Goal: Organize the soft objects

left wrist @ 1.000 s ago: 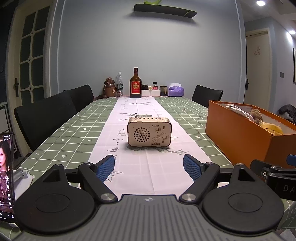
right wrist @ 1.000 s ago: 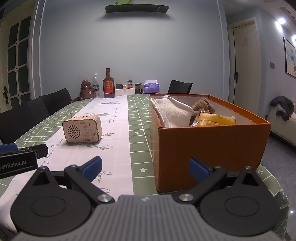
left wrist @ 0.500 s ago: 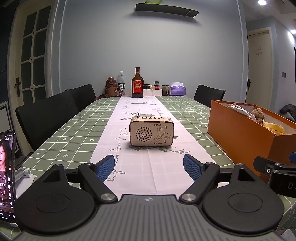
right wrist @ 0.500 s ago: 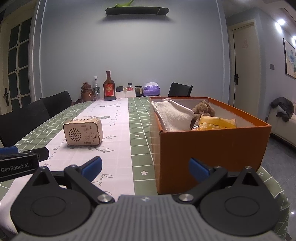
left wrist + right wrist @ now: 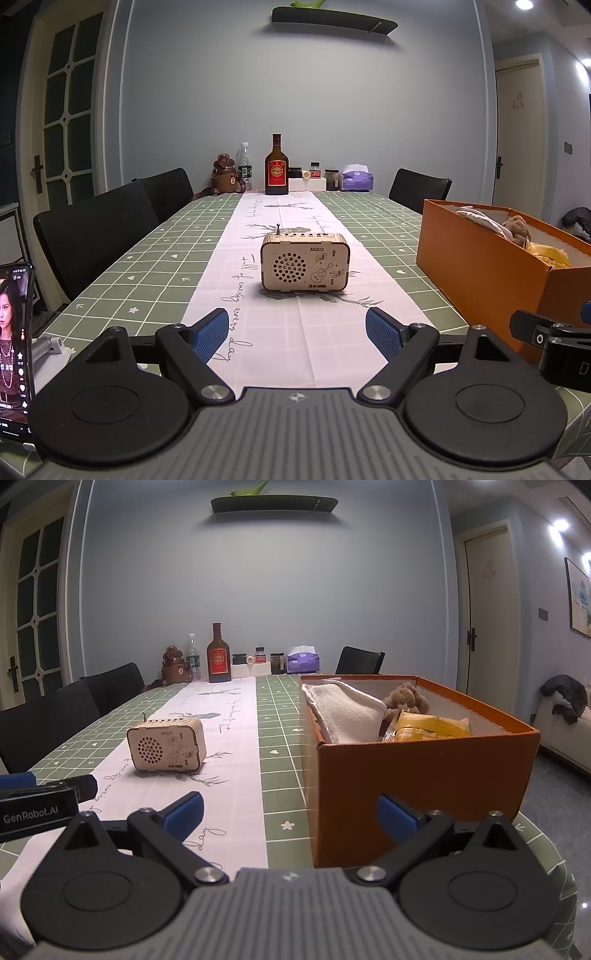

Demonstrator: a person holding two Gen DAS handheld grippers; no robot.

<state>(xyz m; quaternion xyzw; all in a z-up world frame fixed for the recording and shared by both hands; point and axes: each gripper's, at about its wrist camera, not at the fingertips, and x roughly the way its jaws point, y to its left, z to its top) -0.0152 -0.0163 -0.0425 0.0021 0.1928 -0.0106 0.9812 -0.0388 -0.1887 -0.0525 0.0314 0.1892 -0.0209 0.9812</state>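
Note:
An orange box (image 5: 424, 771) stands on the table's right side, also in the left wrist view (image 5: 480, 266). Inside it lie a white folded cloth (image 5: 347, 712), a brown plush bear (image 5: 406, 698) and a yellow soft item (image 5: 428, 727). My left gripper (image 5: 297, 334) is open and empty, low over the white runner, short of the wooden radio (image 5: 304, 262). My right gripper (image 5: 290, 814) is open and empty, just in front of the box's near left corner. The right gripper's body shows at the right edge of the left wrist view (image 5: 554, 343).
The wooden radio (image 5: 166, 744) sits mid-runner. At the far end stand a dark bottle (image 5: 276, 166), a water bottle (image 5: 243, 166), a bear-shaped mug (image 5: 223, 177), jars and a purple tissue pack (image 5: 356, 177). A phone (image 5: 14, 347) stands at left. Black chairs (image 5: 96, 236) line the table.
Both grippers have drawn back slightly toward the table's near end and risen a little; the radio and box look farther away. Both stay open and empty.

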